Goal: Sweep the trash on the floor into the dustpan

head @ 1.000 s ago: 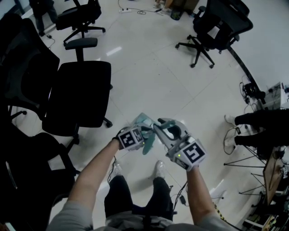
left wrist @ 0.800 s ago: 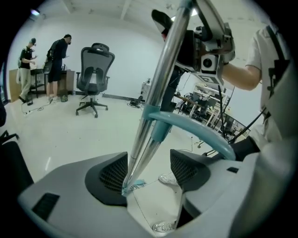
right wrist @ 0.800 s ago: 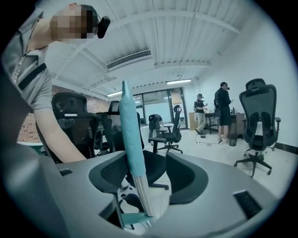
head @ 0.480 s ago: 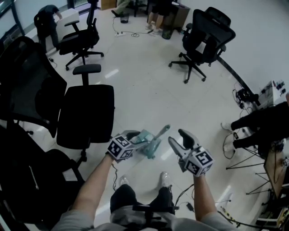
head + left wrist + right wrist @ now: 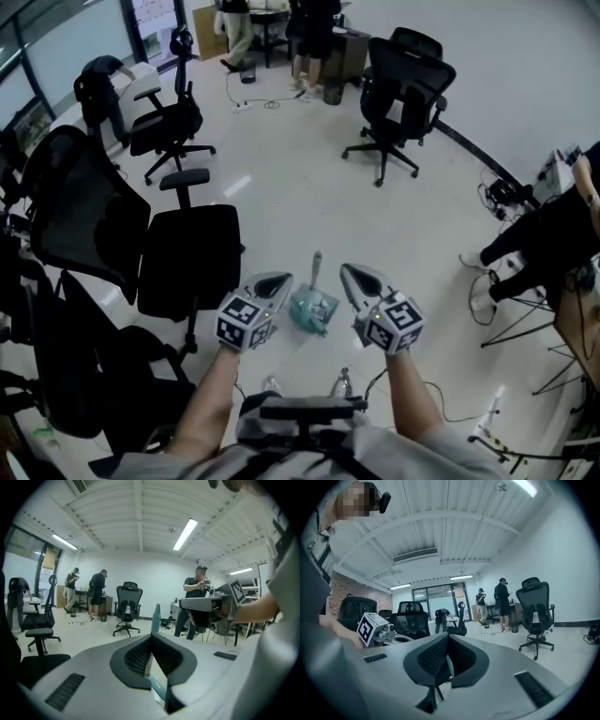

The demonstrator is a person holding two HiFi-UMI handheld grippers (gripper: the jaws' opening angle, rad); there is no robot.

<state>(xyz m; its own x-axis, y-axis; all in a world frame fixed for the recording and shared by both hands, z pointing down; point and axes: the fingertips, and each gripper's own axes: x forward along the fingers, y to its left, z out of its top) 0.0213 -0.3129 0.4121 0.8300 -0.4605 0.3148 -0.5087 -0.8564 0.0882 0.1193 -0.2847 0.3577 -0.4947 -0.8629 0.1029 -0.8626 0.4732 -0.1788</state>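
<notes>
Both grippers are up off the tools now. Left gripper (image 5: 279,277) and right gripper (image 5: 349,272): jaws have just snapped closed, pads together, nothing between them. A second ago both were down at the teal dustpan (image 5: 312,309). Now it sits alone on the floor (image 5: 309,178), below and between the two sets of jaws, its handle (image 5: 317,267) standing just ahead of the left tips. No trash visible near the jaws. Reads as tools let go, so sweeping is likely finished, not starting.

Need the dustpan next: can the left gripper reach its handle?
Probably yes: the dustpan's handle sticks up from open floor just right of the left gripper, nothing between. Its jaws have just closed empty, so they must reopen first.
</notes>
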